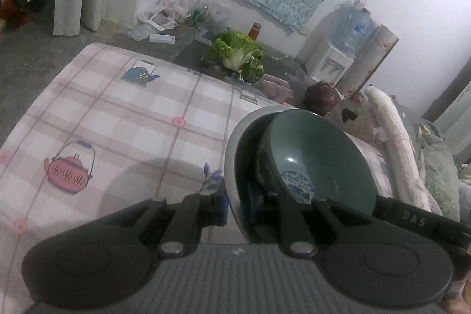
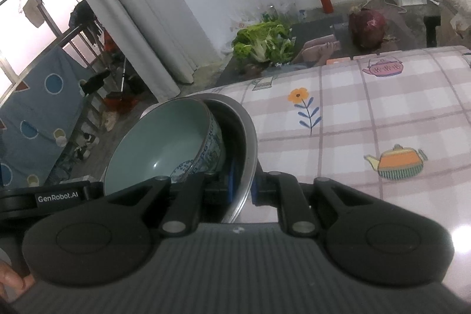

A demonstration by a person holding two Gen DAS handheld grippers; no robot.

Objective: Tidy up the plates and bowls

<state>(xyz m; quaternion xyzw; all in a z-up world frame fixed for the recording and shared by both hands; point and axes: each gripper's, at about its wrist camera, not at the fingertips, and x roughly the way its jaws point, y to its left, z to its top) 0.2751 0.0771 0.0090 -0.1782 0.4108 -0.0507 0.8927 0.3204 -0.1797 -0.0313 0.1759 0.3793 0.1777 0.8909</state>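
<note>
Both grippers are clamped tight on the same metal bowl [image 1: 232, 155], one on each side of its rim: left hand-held gripper [image 1: 237, 203], right hand-held gripper [image 2: 241, 190]. A green ceramic bowl [image 1: 318, 158] sits tilted inside it, above the checked surface [image 1: 117, 114]. Right view reads "GenRobot.AI" on the other gripper; left view reads "DAS". Only the right view shows the window [image 2: 35, 2].

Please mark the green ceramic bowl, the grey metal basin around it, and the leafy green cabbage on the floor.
green ceramic bowl [image 1: 318, 155]: left wrist view, inner wall.
grey metal basin [image 2: 248, 137]: right wrist view, rim on the right of the bowl.
leafy green cabbage [image 1: 235, 52]: left wrist view, upper leaves.
</note>
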